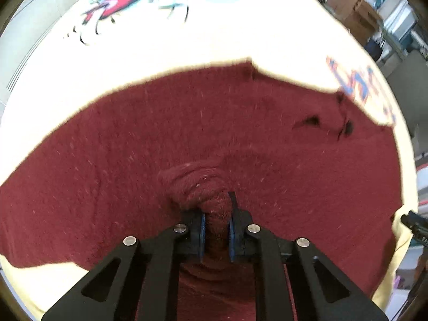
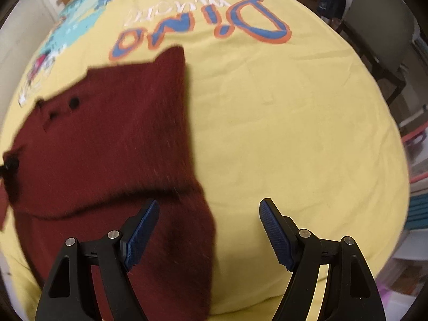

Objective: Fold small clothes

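Left wrist view: my left tool (image 1: 216,230) is clamped on a bunched ridge of the sweater (image 1: 187,139), the blue pads (image 1: 232,236) pressing a gathered roll of knit between them. I judge the pinch sits there so a lower part of the garment can be carried over in a fold, but which edge it is I cannot tell. The sweater lies spread on a yellow sheet (image 1: 187,45) printed with cartoon figures and lettering; what lies under the sheet is hidden, so I cannot say whether it is a worktop or a bed.

Right wrist view: my right tool (image 2: 208,214) hangs with its fingers wide apart, holding nothing. Its left pad (image 2: 141,235) is over the sweater's (image 2: 107,139) right margin, its right pad over bare sheet (image 2: 294,120), so the tool straddles that edge. I judge it is placed to take the side nearest it.

The garment is a dark red, fuzzy knit, speckled with pale lint. Small black buttons (image 2: 73,103) show near its far end. A fold line or hem crosses it just beyond the right tool, and a narrower part, perhaps a sleeve, runs toward the camera. Both views are slightly blurred.
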A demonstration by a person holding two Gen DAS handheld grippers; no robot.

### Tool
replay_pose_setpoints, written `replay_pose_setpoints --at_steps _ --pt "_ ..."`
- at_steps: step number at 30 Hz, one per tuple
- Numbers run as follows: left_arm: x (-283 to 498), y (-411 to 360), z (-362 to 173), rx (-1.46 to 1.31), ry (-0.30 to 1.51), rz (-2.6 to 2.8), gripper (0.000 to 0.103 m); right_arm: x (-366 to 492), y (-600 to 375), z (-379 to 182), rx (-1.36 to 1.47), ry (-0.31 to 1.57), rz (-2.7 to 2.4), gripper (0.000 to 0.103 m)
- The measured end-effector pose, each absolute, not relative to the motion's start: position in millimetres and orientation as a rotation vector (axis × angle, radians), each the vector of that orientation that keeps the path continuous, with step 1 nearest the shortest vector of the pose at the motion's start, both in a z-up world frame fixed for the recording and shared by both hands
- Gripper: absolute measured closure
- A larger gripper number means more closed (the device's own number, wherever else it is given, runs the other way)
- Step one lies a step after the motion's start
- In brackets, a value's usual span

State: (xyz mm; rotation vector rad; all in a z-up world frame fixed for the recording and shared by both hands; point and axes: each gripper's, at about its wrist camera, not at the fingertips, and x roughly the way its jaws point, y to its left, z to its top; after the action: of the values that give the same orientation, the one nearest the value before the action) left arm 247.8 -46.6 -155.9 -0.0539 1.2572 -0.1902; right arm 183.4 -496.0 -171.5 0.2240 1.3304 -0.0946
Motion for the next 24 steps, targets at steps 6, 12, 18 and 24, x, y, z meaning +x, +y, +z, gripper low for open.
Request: replay_pose_setpoints --at_steps 6,12,18,24 --pt "255 -31 -119 -0.038 1.145 -0.16 0.092 230 -491 -165 0.273 1.268 -0.061 0.024" --pt "260 -9 -154 -0.03 1.21 -0.14 0.092 280 -470 -198 0.272 1.336 0.005 0.024" --pt "251 8 -162 -0.025 1.241 -0.122 0.092 285 -465 -212 0.263 1.364 0.003 0.081" --pt "247 6 -161 -0.014 1.235 -0.129 0.092 275 -474 -195 0.238 1.315 -0.037 0.085"
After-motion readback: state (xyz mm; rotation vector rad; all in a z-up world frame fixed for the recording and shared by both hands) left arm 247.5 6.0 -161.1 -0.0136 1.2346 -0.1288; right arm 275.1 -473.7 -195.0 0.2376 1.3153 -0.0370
